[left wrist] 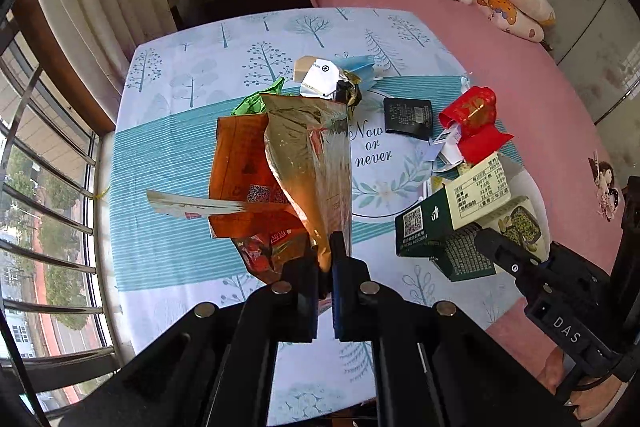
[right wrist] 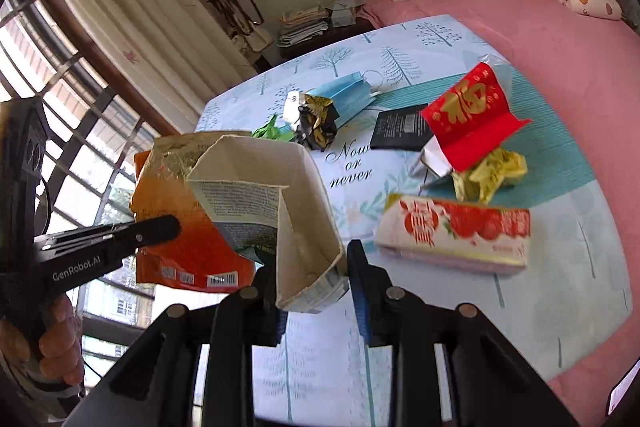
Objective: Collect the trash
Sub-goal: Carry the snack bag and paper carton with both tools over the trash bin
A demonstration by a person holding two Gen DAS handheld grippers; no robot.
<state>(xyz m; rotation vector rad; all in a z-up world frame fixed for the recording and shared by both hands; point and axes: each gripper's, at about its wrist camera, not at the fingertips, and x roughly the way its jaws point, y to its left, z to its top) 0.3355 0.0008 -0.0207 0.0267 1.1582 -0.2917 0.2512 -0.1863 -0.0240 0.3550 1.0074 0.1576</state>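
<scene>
The left gripper (left wrist: pixel 326 259) is pinched tight on a crinkled orange-and-gold foil snack bag (left wrist: pixel 280 171), lifted above the tree-print tablecloth (left wrist: pixel 180 131). The right gripper (right wrist: pixel 312 291) clamps a flattened green-and-white carton (right wrist: pixel 280 211). The slick foil, held only by its edge, could slip out; more wrappers remain farther back.

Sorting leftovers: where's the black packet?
Black packet lies flat mid-table, between the crumpled foil wrapper and the red envelope, above "Now or never".

Two hand-held grippers: the left hand-held gripper (left wrist: pixel 326 263) and the right hand-held gripper (right wrist: pixel 312 279). One orange snack bag (left wrist: pixel 248 179), one carton (right wrist: pixel 296 195), one face mask (right wrist: pixel 352 95), one red envelope (right wrist: pixel 472 115), one black packet (right wrist: pixel 400 127), one tissue pack (right wrist: pixel 456 231).
</scene>
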